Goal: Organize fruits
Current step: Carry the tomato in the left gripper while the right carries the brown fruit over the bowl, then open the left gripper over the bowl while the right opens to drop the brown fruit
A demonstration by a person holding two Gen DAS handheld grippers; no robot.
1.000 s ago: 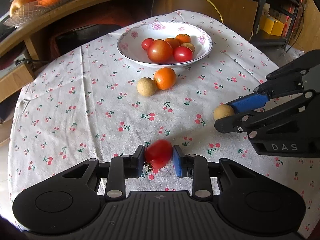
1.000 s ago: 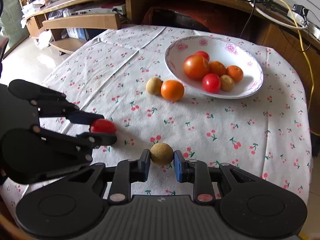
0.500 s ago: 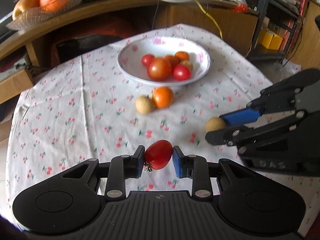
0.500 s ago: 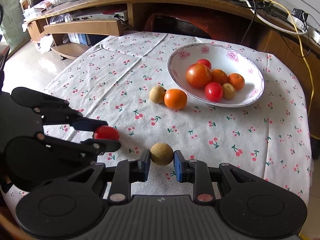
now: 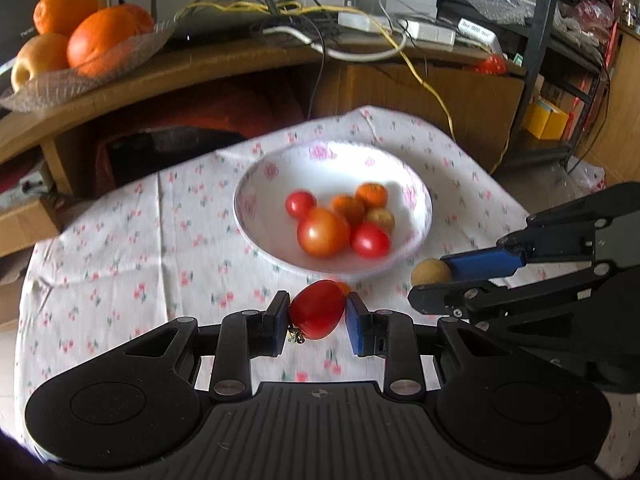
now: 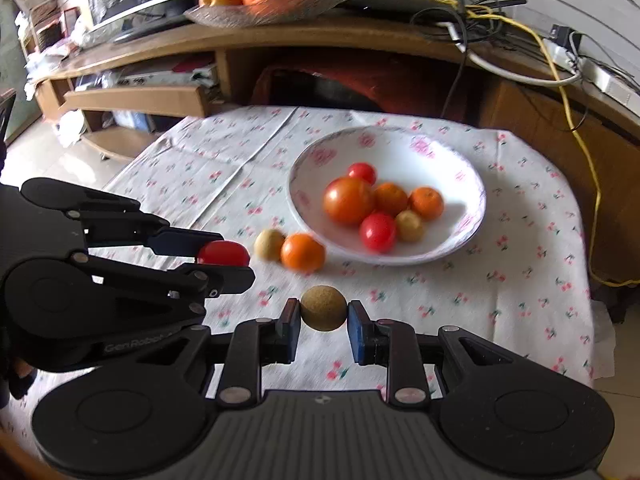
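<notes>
Over floral cloth [image 6: 520,240], left gripper [image 5: 317,317] is pinching a tomato [image 5: 317,309]; right gripper [image 6: 323,317] is pinching a longan [image 6: 323,308] near the bowl [image 6: 472,216].

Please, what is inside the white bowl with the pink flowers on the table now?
Inside the white bowl are six fruits: one big tomato, two small red tomatoes, two small oranges and one tan fruit. Anything beneath them is covered.

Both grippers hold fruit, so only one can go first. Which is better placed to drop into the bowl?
Probably left: the left gripper holds its tomato directly facing the bowl; the right gripper sits off to one side.
</notes>
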